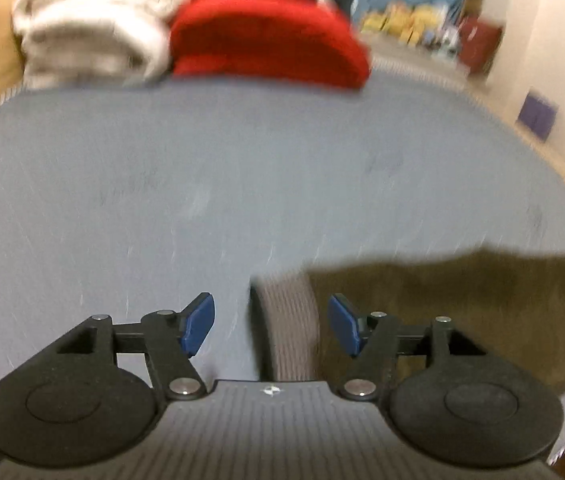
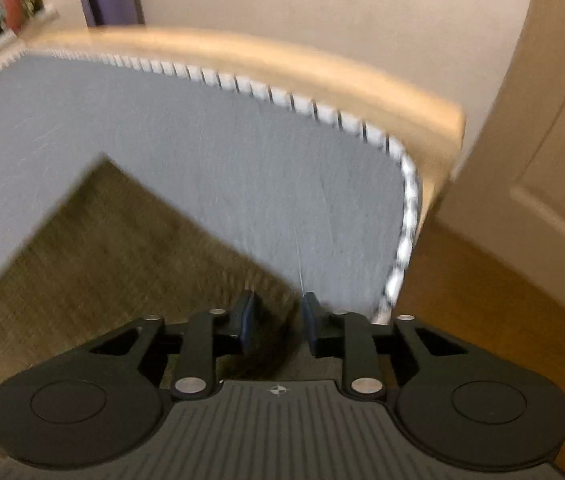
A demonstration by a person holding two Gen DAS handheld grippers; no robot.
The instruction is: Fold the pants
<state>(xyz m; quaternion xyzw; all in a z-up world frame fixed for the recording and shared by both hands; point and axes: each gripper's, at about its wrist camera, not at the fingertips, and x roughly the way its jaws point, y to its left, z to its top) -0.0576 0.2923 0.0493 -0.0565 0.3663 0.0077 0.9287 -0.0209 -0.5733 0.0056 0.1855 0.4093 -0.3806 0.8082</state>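
Grey matting with a pale stitched edge covers the worktop (image 1: 242, 184) in the left wrist view. Only this view shows the folded white cloth (image 1: 90, 36) and red cloth (image 1: 266, 36) stacked at the top of the frame. The left tool (image 1: 270, 326) stands open, its blue pads apart, with the ribbed waistband of the olive-brown pants (image 1: 462, 304) between them at lower centre; the cloth runs off to the right edge.

The right wrist view alone shows a door (image 2: 542, 128) at right. Its pants (image 2: 114, 248) fill the lower left, one corner pointing to the upper left. The right tool (image 2: 278, 326) is nearly closed; whether it grips the cloth is unclear.
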